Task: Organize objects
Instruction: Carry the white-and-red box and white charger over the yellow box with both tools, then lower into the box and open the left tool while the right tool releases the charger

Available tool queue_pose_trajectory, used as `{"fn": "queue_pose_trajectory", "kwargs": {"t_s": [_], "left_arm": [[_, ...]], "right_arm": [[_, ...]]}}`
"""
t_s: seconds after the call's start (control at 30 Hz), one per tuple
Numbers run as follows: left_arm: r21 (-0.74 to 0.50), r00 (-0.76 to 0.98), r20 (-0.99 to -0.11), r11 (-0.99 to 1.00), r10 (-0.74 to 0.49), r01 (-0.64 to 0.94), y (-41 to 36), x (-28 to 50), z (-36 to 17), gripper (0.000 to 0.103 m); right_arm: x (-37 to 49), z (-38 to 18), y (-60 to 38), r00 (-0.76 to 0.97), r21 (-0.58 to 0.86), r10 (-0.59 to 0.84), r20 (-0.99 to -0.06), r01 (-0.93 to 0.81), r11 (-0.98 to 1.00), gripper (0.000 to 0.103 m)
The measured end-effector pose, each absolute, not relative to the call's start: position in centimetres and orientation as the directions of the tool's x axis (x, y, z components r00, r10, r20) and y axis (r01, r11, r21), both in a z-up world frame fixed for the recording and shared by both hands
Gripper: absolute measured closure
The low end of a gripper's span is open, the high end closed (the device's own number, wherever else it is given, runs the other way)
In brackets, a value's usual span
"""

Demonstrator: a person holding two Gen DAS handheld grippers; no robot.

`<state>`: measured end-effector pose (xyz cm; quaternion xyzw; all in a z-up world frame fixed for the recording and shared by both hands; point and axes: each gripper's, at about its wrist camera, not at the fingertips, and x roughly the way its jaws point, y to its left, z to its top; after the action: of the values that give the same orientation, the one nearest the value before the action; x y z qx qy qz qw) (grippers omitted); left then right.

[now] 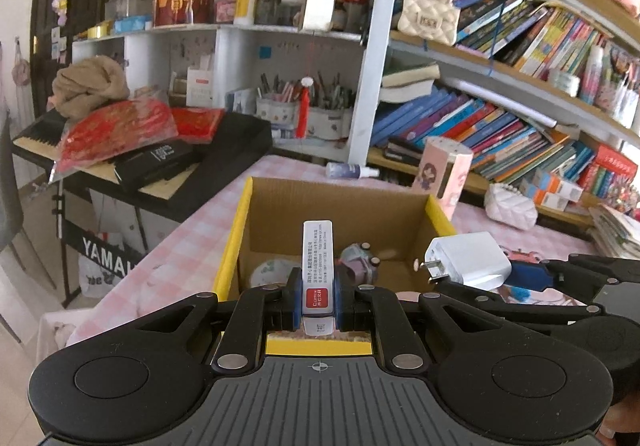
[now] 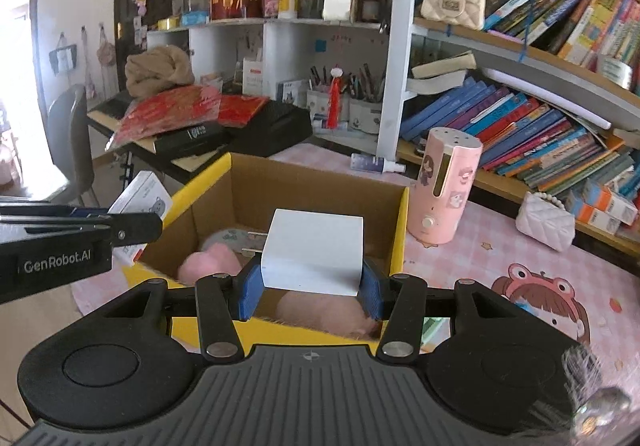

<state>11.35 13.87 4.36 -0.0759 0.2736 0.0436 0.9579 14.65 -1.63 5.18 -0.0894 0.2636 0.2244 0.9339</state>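
Left tongs clamped on a slim white box with a red label, long axis running forward and upward away from the camera, upper end over the open cardboard box with yellow flaps on the pink checked desk. Right tongs clamped on a white charger plug, gripped by its flat sides, metal prongs pointing left, poised above the same cardboard box. Only from the left wrist: a round patterned disc and a small toy car on the box floor, plus the charger plug seen from the side, beside the box's right wall. Only from the right wrist: pink plush inside the box, a pink cylindrical humidifier standing just right of it, and a cartoon frog-hat print on the desk.
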Motion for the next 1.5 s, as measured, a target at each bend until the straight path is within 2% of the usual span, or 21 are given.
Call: {"fn": "queue_pose_trajectory", "kwargs": {"t_s": [0.43,0.8,1.27,1.5], "left_arm": [[-0.066,0.769,-0.635,0.987,0.073,-0.148,12.9,16.5,0.7,0.090],[-0.036,0.721,-0.687,0.987,0.087,-0.153,12.6,18.5,-1.2,0.090],[-0.007,0.710,-0.695,0.987,0.108,-0.157,12.7,19.1,-1.8,0.089],[-0.023,0.738,-0.666,0.985,0.111,-0.169,12.9,18.1,-1.1,0.084]], "right_arm": [[20.4,1.1,-0.3,0.672,-0.106,0.381,-0.635,-0.565,0.818,0.056],[22.9,0.1,0.3,0.603,-0.101,0.405,-0.687,-0.631,0.769,0.055],[24.0,-0.6,1.4,0.590,-0.144,0.388,-0.708,-0.658,0.739,0.055],[23.7,-0.4,1.2,0.604,-0.137,0.393,-0.693,-0.646,0.751,0.056]]}}
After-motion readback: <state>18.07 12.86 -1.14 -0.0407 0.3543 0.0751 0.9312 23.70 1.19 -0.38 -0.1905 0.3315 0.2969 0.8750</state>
